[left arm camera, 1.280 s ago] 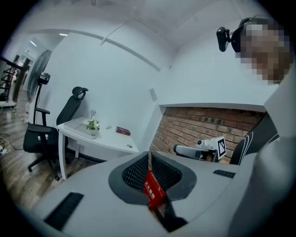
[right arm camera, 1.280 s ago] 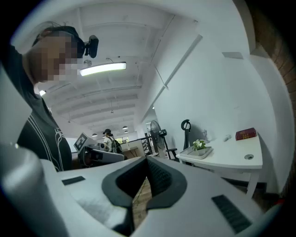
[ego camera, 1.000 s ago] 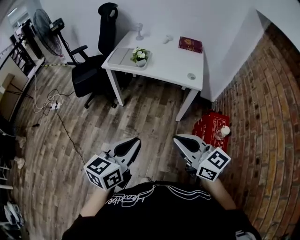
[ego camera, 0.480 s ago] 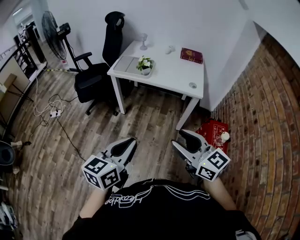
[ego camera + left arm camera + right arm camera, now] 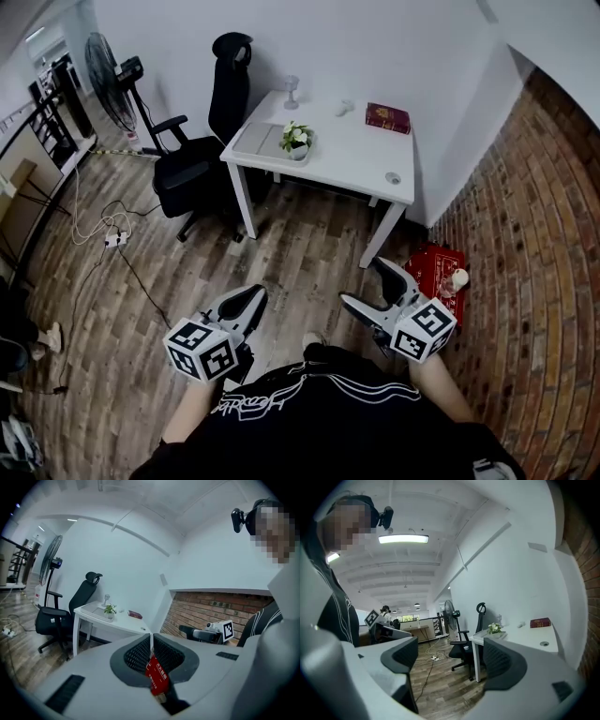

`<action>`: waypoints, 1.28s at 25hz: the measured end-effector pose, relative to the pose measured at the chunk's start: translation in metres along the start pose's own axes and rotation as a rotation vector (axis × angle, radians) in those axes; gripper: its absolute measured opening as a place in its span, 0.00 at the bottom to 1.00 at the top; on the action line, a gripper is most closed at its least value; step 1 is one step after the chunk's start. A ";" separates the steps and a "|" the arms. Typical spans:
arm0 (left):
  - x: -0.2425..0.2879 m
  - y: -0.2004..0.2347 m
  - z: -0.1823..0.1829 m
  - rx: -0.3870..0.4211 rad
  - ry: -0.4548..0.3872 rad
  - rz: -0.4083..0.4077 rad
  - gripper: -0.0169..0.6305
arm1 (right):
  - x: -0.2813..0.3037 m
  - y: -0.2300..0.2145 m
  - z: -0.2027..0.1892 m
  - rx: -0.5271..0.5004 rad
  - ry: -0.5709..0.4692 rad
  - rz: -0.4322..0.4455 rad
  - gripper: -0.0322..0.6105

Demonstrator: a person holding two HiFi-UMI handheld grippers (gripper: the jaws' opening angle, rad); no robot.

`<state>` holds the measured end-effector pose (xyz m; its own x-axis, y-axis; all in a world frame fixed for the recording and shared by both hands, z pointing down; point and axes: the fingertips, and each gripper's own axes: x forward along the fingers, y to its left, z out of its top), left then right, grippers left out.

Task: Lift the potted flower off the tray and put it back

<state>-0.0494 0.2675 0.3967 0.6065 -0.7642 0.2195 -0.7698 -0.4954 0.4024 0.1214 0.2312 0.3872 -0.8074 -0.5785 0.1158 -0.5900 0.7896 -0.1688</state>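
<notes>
You're standing back from the white desk (image 5: pixel 352 155), both grippers riding low in front of you over the plank floor (image 5: pixel 300 239). Your left gripper (image 5: pixel 251 295) is clenched, tips meeting and nothing pinched between them. The red showing in the slot behind those tips looks to be the red box (image 5: pixel 433 270) lying on the floor beyond. Your right gripper (image 5: pixel 364 281) is opening, its jaws spreading wide, and only floor and the office chair (image 5: pixel 202 164) are showing in the gap between them. The potted flower (image 5: pixel 298 139) is sitting upright on the tray (image 5: pixel 255 141), well ahead of both sets of jaws. The tray is lying at the desk's left end near the front-left corner, and the pot is standing at the tray's right end. A broad stretch of floor is running from your jaws up to the desk's front edge and its two near legs. Ahead and left of your left jaws, the chair is crowding the desk's left side, right by the tray corner. Cables (image 5: pixel 108 234) are trailing across the boards well off to the left of those jaws, with a standing fan (image 5: pixel 108 70) farther back. On the other side the brick wall (image 5: pixel 525 234) is running close along the right of your right jaws, and the red box at its foot is sitting near that gripper's outer jaw. A red book (image 5: pixel 387 117) is lying toward the desk's far right, well apart from the flower.
</notes>
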 end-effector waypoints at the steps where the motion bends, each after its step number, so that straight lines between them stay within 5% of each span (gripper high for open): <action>1: 0.004 0.004 -0.002 -0.002 0.007 0.000 0.10 | 0.004 -0.004 -0.003 0.004 0.003 -0.002 0.71; 8: 0.041 0.059 0.002 -0.036 0.054 0.037 0.10 | 0.067 -0.057 -0.018 0.034 0.042 -0.011 0.73; 15: 0.102 0.144 0.044 -0.069 0.074 0.090 0.10 | 0.168 -0.138 -0.019 0.088 0.080 -0.010 0.73; 24: 0.193 0.226 0.111 -0.040 0.074 0.082 0.10 | 0.280 -0.229 -0.019 0.046 0.161 -0.028 0.74; 32: 0.216 0.269 0.121 -0.050 0.078 0.106 0.10 | 0.345 -0.277 -0.040 0.030 0.220 -0.070 0.73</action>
<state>-0.1497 -0.0803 0.4451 0.5374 -0.7757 0.3309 -0.8207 -0.3908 0.4168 0.0061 -0.1788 0.5134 -0.7485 -0.5704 0.3382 -0.6467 0.7408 -0.1818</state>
